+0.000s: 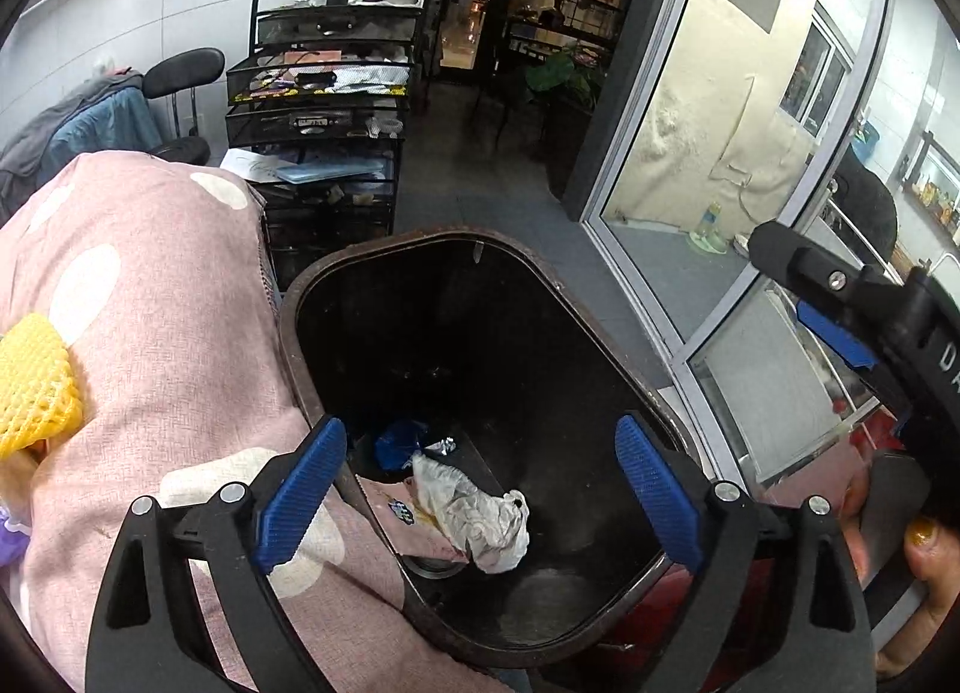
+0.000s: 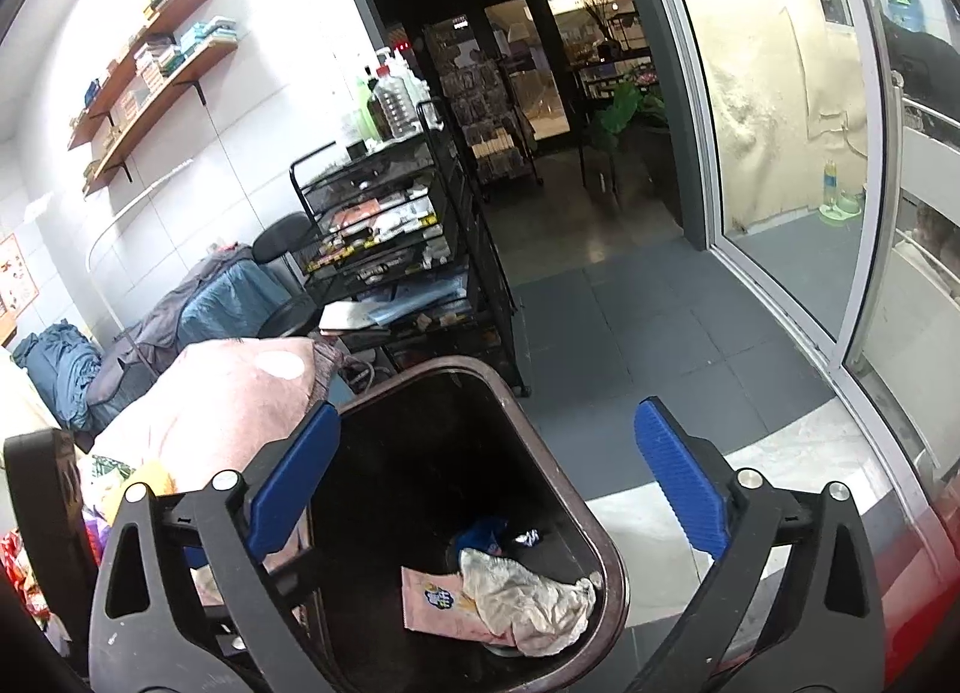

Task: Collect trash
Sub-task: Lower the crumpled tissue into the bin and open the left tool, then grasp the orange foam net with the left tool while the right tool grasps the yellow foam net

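- While both tongs hang over the dark bin [image 1: 384, 273], nothing sits between their blue pads: the left gripper [image 1: 480, 495] stands wide open and empty, and the right gripper [image 2: 480, 477] is spread just as wide and empty too.
- Below and ahead of the left gripper, at the bin's bottom, lies a crumpled white wrapper [image 1: 480, 519] resting on a pink packet [image 1: 414, 531], with a blue scrap [image 1: 399, 444] just beyond them.
- From the right wrist view the same heap shows between and below the pads: the white wrapper [image 2: 528, 603], the pink packet [image 2: 429, 603] and the blue scrap [image 2: 480, 534].
- To the left of the left gripper, touching the bin's rim, rests a pink spotted cushion [image 1: 150, 321], with a yellow foam net [image 1: 33, 387] on it further left.
- I judge this to be the drop-off step just completed, or a check of the bin.
- The next move likely calls for drawing a gripper away from the bin and towards loose rubbish; the yellow foam net looks a candidate, soft and easily pinched.
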`<state>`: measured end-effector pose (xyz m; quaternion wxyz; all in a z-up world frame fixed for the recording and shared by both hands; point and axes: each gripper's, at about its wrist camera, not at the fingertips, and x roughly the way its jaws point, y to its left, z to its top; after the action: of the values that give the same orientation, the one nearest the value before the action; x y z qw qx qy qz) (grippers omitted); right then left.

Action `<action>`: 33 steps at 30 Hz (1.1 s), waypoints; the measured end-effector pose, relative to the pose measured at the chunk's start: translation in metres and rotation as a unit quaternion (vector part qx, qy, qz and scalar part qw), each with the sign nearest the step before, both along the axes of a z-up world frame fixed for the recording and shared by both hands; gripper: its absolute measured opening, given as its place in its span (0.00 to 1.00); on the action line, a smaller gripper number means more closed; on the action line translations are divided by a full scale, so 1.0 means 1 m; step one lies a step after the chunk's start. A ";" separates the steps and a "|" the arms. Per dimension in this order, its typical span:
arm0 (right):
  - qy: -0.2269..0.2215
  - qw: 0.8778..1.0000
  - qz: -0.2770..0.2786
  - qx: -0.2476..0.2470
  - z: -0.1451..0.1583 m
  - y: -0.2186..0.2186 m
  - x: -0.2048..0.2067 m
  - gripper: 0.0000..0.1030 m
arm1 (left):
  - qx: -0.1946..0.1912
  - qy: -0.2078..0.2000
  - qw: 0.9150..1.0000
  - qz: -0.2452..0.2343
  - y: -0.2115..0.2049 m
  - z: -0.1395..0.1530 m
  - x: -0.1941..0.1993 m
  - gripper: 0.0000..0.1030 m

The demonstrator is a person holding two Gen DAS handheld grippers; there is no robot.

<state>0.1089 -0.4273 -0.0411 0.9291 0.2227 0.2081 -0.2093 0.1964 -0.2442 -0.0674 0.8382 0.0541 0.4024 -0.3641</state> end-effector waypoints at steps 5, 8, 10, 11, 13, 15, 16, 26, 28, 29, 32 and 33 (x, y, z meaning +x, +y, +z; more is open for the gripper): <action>-0.010 1.000 0.006 0.001 0.001 0.001 -0.002 0.95 | -0.027 -0.007 1.000 0.010 0.014 0.009 -0.009 0.88; -0.021 1.000 0.015 0.000 0.003 0.002 -0.003 0.95 | -0.038 -0.028 0.999 0.013 0.024 0.018 -0.019 0.89; -0.029 0.999 0.020 -0.001 0.004 0.005 -0.004 0.95 | -0.045 -0.047 0.998 0.019 0.036 0.025 -0.029 0.90; -0.033 0.999 0.024 -0.002 0.004 0.007 -0.003 0.95 | -0.049 -0.053 0.997 0.022 0.041 0.028 -0.033 0.90; -0.032 0.999 0.032 -0.003 0.002 0.011 -0.002 0.95 | -0.059 -0.065 0.996 0.031 0.054 0.033 -0.040 0.91; -0.030 0.999 0.044 -0.004 0.001 0.018 0.001 0.95 | -0.070 -0.080 0.994 0.041 0.070 0.040 -0.049 0.92; -0.028 0.998 0.050 -0.004 0.000 0.021 0.003 0.95 | -0.075 -0.087 0.992 0.048 0.077 0.042 -0.052 0.92; -0.013 0.992 0.125 -0.001 -0.005 0.070 0.025 0.95 | -0.119 -0.100 0.980 0.126 0.149 0.051 -0.059 0.95; -0.009 0.989 0.145 0.000 -0.005 0.082 0.032 0.95 | -0.118 -0.101 0.978 0.139 0.162 0.049 -0.060 0.95; -0.006 0.988 0.154 -0.001 -0.005 0.088 0.034 0.95 | -0.117 -0.099 0.977 0.148 0.169 0.048 -0.059 0.95; 0.004 0.980 0.196 -0.008 -0.004 0.114 0.045 0.95 | -0.122 -0.093 0.974 0.169 0.190 0.046 -0.060 0.95; 0.008 0.976 0.216 -0.013 -0.004 0.126 0.049 0.95 | -0.130 -0.095 0.972 0.172 0.199 0.045 -0.062 0.95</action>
<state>0.1581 -0.3016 -0.0453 0.9535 0.1580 0.2564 -0.0079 0.1339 -0.0448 -0.0226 0.9223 -0.0909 0.2738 -0.2570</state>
